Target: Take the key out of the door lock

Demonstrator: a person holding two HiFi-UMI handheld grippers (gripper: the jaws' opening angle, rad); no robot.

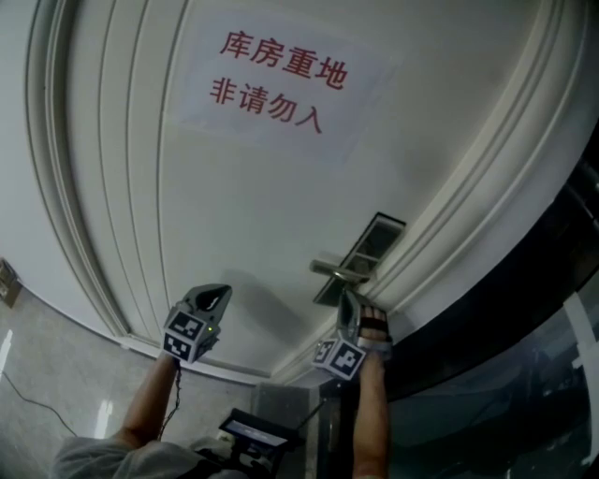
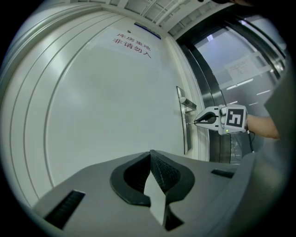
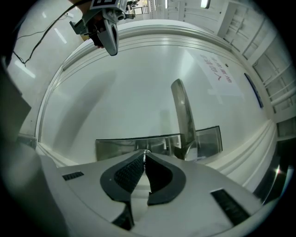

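Right gripper view: grey right gripper [image 3: 144, 156] clamped on thin silver key [image 3: 145, 151] at brushed-metal lock plate [image 3: 115, 148] of white panelled door [image 3: 138, 92]. Grey left gripper [image 2: 151, 156] closed, empty, held apart.

Even, cool indoor light washes the white door [image 1: 281, 215] in front of me, and my left gripper [image 1: 213, 297] casts a soft shadow across it. Ceiling lamps [image 3: 202, 3] and the glass panel [image 2: 236, 65] blow out bright. Both gripper views bulge, corners black; the head view looks slightly soft.
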